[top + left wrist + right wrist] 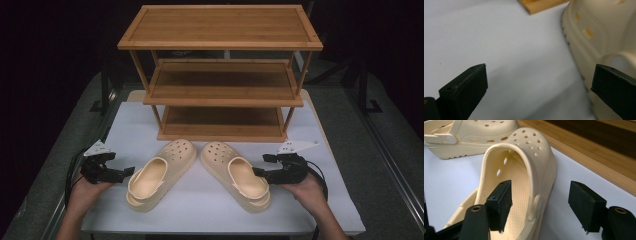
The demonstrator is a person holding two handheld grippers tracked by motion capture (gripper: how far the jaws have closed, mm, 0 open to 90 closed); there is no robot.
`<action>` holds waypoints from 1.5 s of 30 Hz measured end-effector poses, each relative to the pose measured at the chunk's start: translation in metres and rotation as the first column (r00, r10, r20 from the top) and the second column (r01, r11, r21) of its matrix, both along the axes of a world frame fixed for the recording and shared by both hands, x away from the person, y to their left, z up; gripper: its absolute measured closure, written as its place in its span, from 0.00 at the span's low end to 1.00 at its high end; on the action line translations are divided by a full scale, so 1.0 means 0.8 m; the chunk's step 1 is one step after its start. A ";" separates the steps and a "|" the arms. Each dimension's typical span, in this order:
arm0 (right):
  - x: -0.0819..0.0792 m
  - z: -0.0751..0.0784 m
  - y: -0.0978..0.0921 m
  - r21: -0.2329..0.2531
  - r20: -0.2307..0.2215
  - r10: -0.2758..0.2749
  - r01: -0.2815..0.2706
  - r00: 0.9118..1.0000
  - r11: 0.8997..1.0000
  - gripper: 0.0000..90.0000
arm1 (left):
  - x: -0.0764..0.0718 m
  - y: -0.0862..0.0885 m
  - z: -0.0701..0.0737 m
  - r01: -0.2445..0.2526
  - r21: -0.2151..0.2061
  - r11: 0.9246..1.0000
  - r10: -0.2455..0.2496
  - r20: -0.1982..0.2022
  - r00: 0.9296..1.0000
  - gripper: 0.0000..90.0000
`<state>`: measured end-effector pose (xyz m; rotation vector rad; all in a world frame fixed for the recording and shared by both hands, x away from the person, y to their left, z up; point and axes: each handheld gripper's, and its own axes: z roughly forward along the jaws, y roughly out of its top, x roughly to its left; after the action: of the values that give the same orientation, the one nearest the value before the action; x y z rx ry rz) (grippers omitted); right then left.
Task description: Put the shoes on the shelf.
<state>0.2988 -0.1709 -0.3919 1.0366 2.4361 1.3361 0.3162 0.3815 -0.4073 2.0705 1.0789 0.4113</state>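
Fingers of the right gripper (544,205) are spread around the side wall of the right clog (524,177), while the left gripper (539,92) is spread wide beside the left clog (599,32).

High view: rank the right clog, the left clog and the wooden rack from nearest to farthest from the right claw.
1. Right clog: right beside the right claw, whose jaws straddle the clog's side wall at its heel end.
2. Left clog: farther left, across the white mat.
3. Rack: behind both clogs, at the table's far side.
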 end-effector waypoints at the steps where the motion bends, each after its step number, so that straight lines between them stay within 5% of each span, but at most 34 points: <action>1: 0.000 0.000 0.000 0.000 -0.002 -0.002 0.002 1.000 1.000 0.38 | -0.003 0.000 0.005 0.011 -0.009 1.000 -0.011 0.007 1.000 0.01; 4: 0.001 -0.002 0.000 -0.001 -0.009 0.001 -0.001 1.000 1.000 0.38 | -0.011 -0.001 0.019 0.048 -0.042 0.998 -0.046 0.039 0.998 0.14; 12: 0.003 -0.003 0.003 -0.003 -0.015 0.005 -0.005 1.000 1.000 0.35 | -0.020 -0.021 0.040 0.125 -0.065 0.990 -0.121 0.059 0.991 0.16; 20: 0.006 -0.006 0.007 -0.013 -0.027 0.013 -0.013 1.000 1.000 0.36 | -0.020 -0.046 0.039 0.201 -0.054 0.978 -0.198 0.061 0.978 0.30; 29: 0.011 -0.009 0.012 -0.019 -0.030 0.024 -0.024 0.999 1.000 0.49 | -0.012 -0.069 0.030 0.264 -0.035 0.964 -0.263 0.032 0.964 0.54; 45: 0.024 -0.014 0.033 -0.052 -0.027 0.053 -0.054 0.998 0.997 0.66 | 0.005 -0.085 0.023 0.258 0.002 0.966 -0.258 0.009 0.966 0.67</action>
<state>0.3176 -0.1441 -0.4027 0.9884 2.5204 1.2750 0.3201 0.3132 -0.3888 2.1718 0.7881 0.2896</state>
